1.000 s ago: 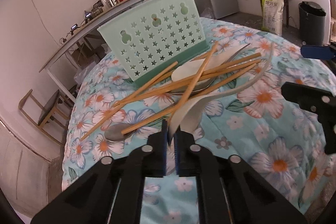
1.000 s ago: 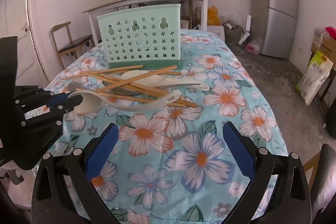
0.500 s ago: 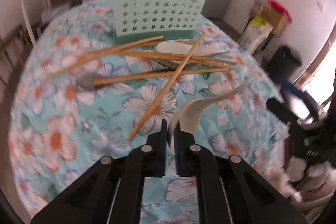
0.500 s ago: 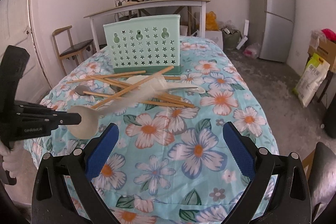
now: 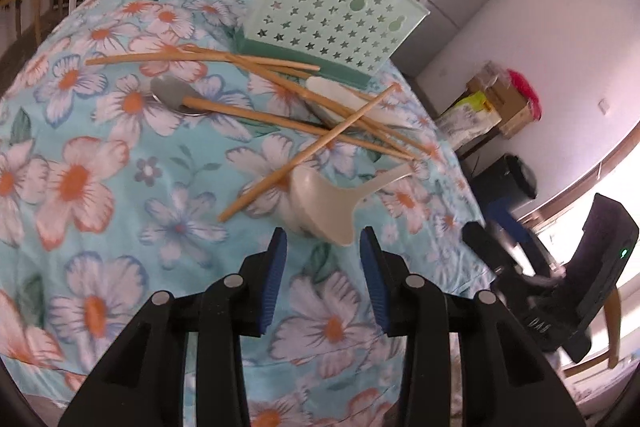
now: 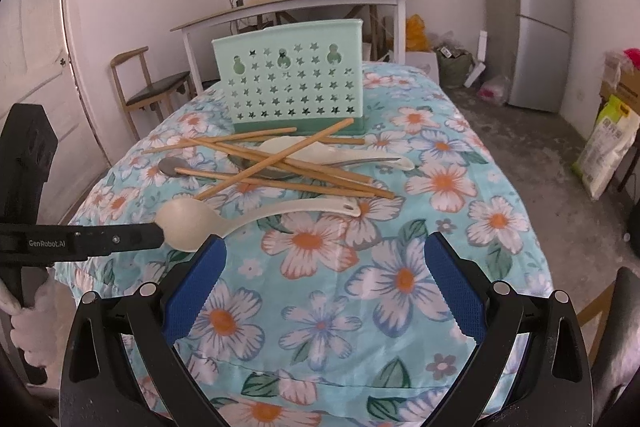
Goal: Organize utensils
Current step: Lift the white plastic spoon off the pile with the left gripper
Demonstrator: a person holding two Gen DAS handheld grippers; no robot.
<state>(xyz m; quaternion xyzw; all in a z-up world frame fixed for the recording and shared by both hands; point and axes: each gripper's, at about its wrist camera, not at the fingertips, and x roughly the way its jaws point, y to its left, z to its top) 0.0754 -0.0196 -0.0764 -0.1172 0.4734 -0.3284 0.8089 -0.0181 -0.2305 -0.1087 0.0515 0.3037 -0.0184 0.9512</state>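
A cream plastic spoon (image 5: pixel 324 203) lies on the floral tablecloth just ahead of my left gripper (image 5: pixel 322 247), which is open with the spoon's bowl in front of its blue pads. In the right wrist view the spoon (image 6: pixel 240 217) rests with its bowl touching the left gripper's tip (image 6: pixel 156 237). A pile of wooden chopsticks (image 6: pixel 280 167), a metal spoon (image 6: pixel 172 166) and another white spoon (image 6: pixel 320 149) lies before the mint-green utensil holder (image 6: pixel 292 87). My right gripper (image 6: pixel 324 279) is open and empty over the near table edge.
A wooden chair (image 6: pixel 148 87) and a side table (image 6: pixel 300 3) stand behind the table. A fridge (image 6: pixel 532 11) is at the back right, with bags and boxes (image 6: pixel 608 139) along the right wall. The table edge drops off near both grippers.
My left gripper pulled the cream spoon out of the pile toward the near edge, then opened and let it go onto the cloth. The right gripper stayed open.
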